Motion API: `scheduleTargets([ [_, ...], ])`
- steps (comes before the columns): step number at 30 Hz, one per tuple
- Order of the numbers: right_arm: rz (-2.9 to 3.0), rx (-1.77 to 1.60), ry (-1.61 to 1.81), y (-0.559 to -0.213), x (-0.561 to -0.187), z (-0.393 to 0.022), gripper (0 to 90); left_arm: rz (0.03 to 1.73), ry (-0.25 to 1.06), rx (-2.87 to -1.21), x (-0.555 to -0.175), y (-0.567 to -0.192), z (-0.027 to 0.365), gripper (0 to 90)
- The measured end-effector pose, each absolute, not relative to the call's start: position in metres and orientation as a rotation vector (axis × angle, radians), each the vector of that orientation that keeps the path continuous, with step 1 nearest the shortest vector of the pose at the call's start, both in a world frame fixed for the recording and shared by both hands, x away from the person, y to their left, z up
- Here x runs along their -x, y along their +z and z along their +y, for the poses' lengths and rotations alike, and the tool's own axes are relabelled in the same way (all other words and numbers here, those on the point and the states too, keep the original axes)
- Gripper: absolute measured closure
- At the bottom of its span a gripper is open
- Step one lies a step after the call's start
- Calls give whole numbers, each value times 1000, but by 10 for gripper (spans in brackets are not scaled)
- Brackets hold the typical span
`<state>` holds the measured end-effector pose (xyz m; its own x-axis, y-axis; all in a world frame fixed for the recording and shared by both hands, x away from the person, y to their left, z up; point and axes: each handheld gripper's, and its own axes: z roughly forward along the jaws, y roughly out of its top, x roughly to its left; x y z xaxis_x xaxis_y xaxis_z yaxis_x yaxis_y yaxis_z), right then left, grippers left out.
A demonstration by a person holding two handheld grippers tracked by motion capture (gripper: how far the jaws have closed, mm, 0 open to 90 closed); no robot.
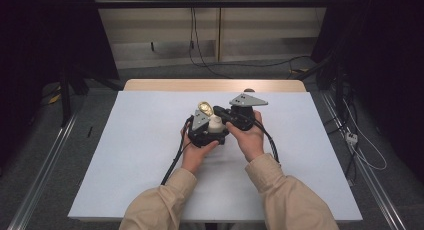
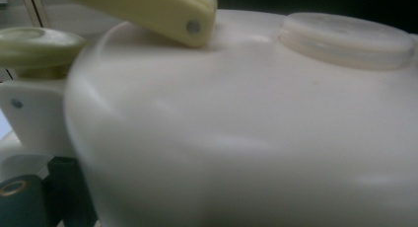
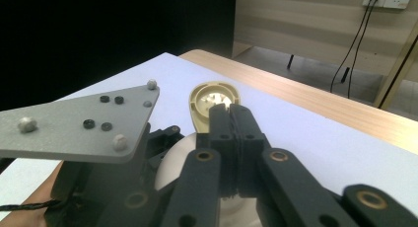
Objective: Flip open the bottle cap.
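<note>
a cream bottle (image 1: 215,124) is held clamped in the left gripper (image 1: 207,132) above mid-table, its yellow flip lid (image 1: 204,108) hinged open and tilted away — the right gripper (image 1: 227,115), jaws pressed together on nothing visible, is set just beside that lid.

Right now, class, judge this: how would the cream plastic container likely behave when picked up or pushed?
The cream plastic container looks glossy and rounded, so it may slip in a grip. Its moulded plastic suggests stiff and fairly light, though contents are hidden. The yellowish hinged lid stands open and would probably swing when moved.
</note>
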<state>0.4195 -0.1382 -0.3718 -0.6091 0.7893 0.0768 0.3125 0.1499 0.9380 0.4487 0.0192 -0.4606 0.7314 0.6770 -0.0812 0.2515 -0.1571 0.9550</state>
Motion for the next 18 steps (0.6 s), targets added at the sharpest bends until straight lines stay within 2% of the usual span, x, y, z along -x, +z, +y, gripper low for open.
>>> scheduleTargets([
  [4, 1990, -1041, 1454, -372, -416, -139, 781, 739, 442, -1734, -449, -461, 19, 51],
  [13, 1982, -1061, 1451, -378, -403, -154, 495, 721, 419, -1749, -449, -461, 22, 49],
  [18, 1967, -1089, 1472, -382, -395, -165, 383, 720, 421, -1764, -448, -460, 24, 48],
])
